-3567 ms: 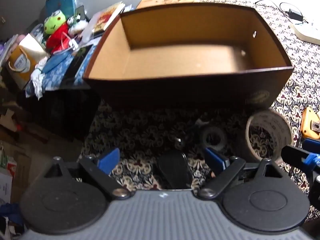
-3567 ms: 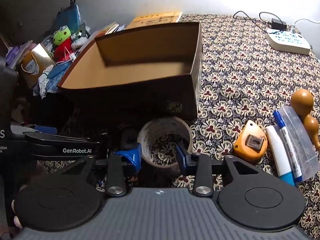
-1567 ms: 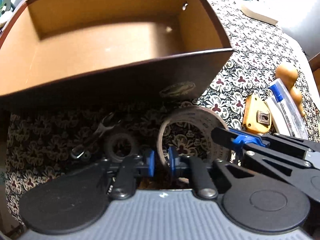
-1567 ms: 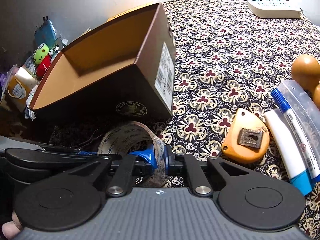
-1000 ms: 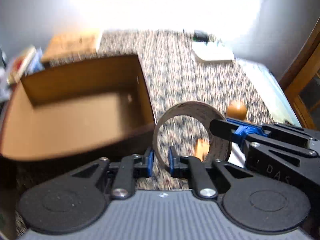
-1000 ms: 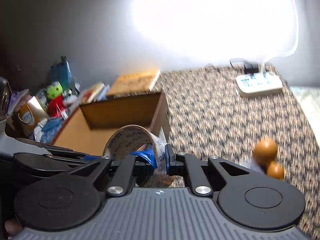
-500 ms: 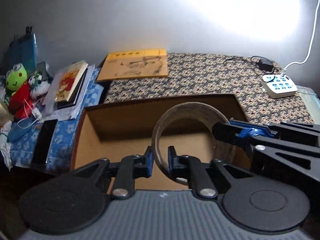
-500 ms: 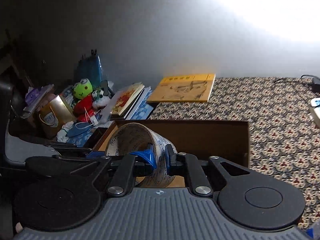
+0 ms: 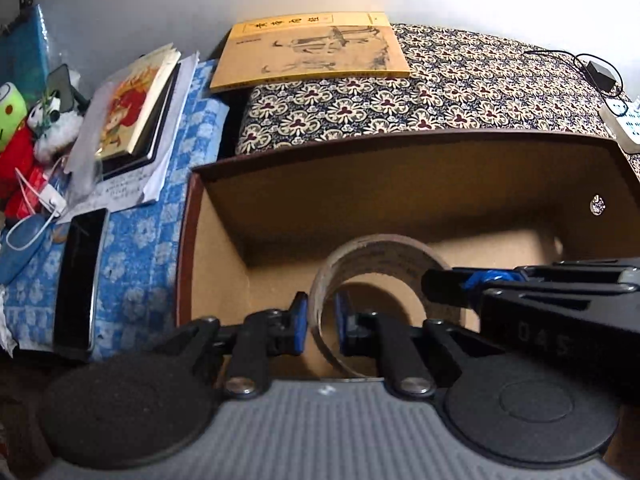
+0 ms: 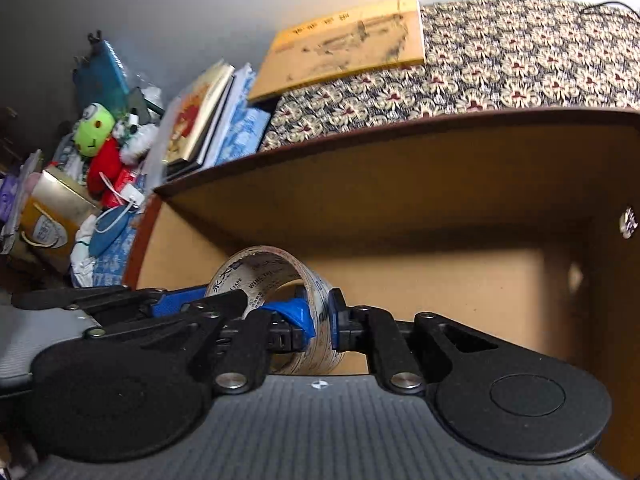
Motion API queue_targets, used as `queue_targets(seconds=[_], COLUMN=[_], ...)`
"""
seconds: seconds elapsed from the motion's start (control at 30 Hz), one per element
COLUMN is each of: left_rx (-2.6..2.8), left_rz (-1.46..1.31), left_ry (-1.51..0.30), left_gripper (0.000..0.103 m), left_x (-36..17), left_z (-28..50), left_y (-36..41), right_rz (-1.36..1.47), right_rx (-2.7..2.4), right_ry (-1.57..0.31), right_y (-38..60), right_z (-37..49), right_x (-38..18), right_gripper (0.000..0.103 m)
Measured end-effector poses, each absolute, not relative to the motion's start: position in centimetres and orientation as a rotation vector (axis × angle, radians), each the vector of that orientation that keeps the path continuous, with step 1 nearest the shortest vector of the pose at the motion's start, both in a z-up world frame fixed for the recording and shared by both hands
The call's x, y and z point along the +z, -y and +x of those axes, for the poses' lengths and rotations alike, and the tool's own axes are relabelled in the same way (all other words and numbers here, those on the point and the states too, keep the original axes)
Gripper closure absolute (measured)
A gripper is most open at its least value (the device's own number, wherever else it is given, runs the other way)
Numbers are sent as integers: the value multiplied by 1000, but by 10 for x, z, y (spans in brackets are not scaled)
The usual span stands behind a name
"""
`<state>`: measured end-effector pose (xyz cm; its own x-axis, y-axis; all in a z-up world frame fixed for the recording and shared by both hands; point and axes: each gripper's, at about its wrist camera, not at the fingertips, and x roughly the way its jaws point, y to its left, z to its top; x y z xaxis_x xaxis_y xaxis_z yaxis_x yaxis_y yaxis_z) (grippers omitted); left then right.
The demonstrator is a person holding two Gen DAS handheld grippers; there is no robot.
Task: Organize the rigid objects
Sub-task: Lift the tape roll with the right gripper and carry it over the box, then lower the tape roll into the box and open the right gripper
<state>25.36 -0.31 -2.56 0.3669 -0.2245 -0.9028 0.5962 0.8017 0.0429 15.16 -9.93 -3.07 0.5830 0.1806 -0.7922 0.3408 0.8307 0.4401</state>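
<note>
A wide roll of clear packing tape [image 9: 380, 256] hangs inside the open brown cardboard box [image 9: 400, 168], just above its floor. My left gripper [image 9: 322, 322] is shut on the roll's left wall, one blue pad outside and one inside. My right gripper [image 10: 320, 320] is shut on the opposite wall of the tape roll [image 10: 264, 268], and its fingers [image 9: 472, 280] reach in from the right in the left wrist view. The box [image 10: 400, 184] holds nothing else that I can see.
A yellow booklet [image 9: 312, 48] lies on the patterned cloth [image 9: 460, 88] behind the box. To the left are stacked books [image 9: 136, 108], a dark phone [image 9: 78, 280], plush toys [image 10: 96, 136] and a paper bag [image 10: 48, 212]. A white power strip [image 9: 624, 120] sits far right.
Both grippers took hold of the tape roll on the table, lifted it over the box's near wall, and have lowered it into the box over the last half second.
</note>
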Motion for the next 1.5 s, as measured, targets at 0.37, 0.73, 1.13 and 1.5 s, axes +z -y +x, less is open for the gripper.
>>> queue_targets(seconds=[0.37,0.73,1.13,1.5], left_rx=[-647,-666,-625,-456], left_rz=[385,382,407,428], left_ry=[-958,-986,-972,-920], left_gripper=[56,59,58,51], left_x=[-1,-23,-25,-5], left_z=[231,227,220,212], left_y=[-23,-14,-3,-18], right_rz=[790,923,893,737], right_rx=[-154,11,-36,4], right_ry=[-933,-932,-896,-746], right_y=[105,118,138,112], right_z=[173,162,128,87], right_x=[-46,-59,-40,3], right_gripper=[103,100,98,97])
